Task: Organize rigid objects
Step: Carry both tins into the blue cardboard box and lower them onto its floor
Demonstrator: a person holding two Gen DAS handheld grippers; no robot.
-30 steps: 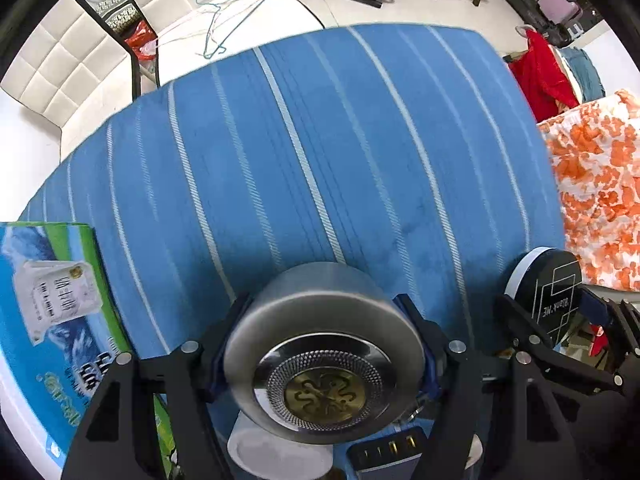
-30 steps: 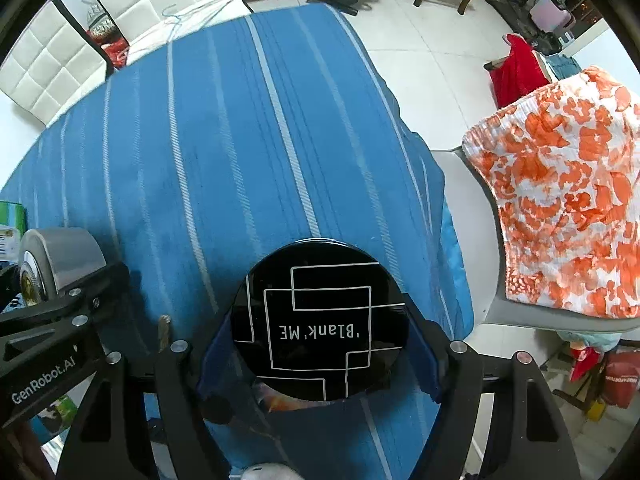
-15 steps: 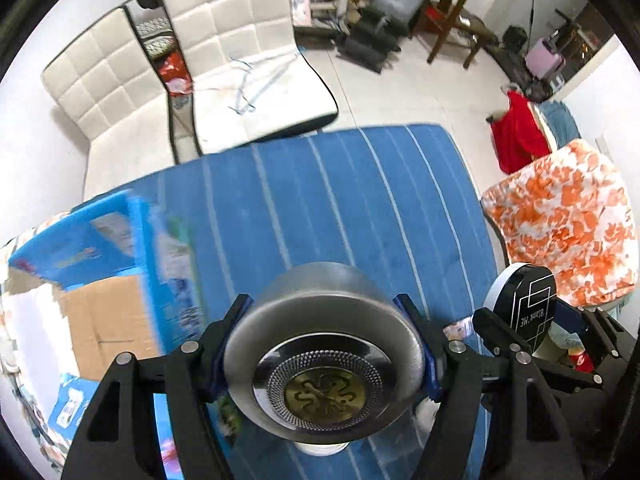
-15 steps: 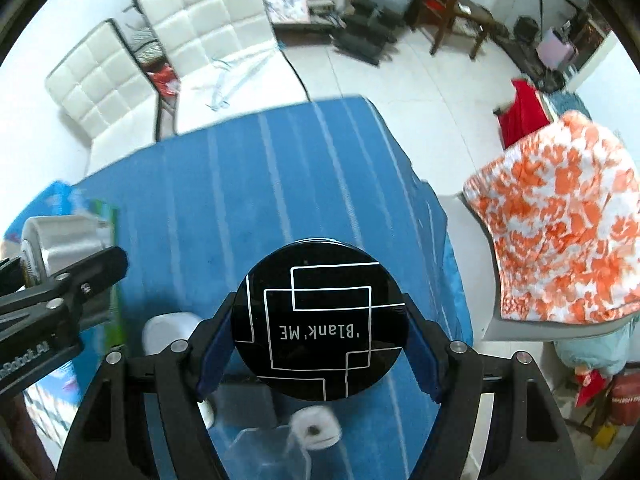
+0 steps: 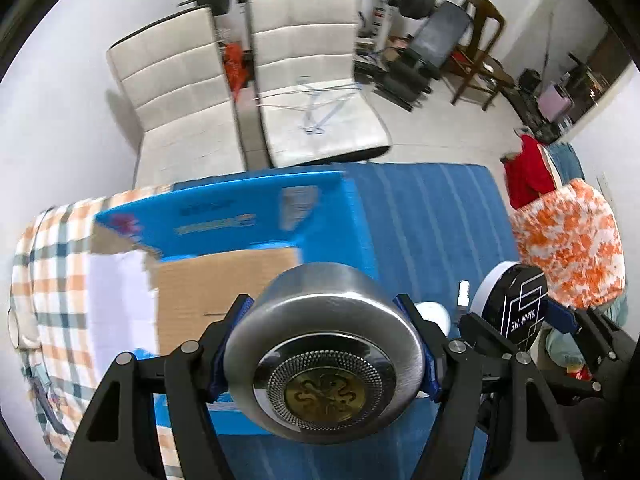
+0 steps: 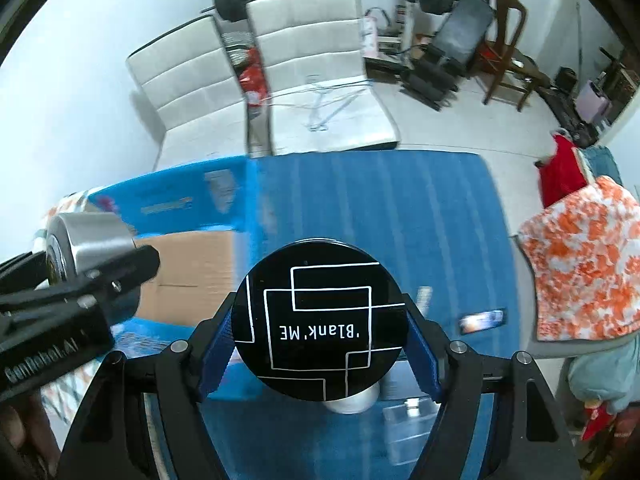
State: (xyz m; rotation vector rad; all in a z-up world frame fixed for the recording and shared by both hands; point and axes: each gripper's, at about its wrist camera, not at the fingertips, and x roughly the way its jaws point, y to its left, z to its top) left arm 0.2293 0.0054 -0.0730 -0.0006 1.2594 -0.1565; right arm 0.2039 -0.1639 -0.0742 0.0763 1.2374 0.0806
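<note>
Both claws grip loads, left gripper (image 5: 325,354) a steel tin (image 5: 322,354), right gripper (image 6: 320,334) a black tin (image 6: 320,326), above the open box (image 5: 224,280) by the table (image 5: 432,216) edge; neither is stowed yet, and small items remain on the cloth.

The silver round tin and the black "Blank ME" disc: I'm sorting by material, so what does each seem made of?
The silver round tin, held in the left gripper, looks like brushed metal: a dull grey sheen on its wall, a shiny textured ring and a brass-coloured centre. The black disc, held in the right gripper, has a smooth glossy face with printed white lines; plastic or coated tin, I cannot tell which.
</note>
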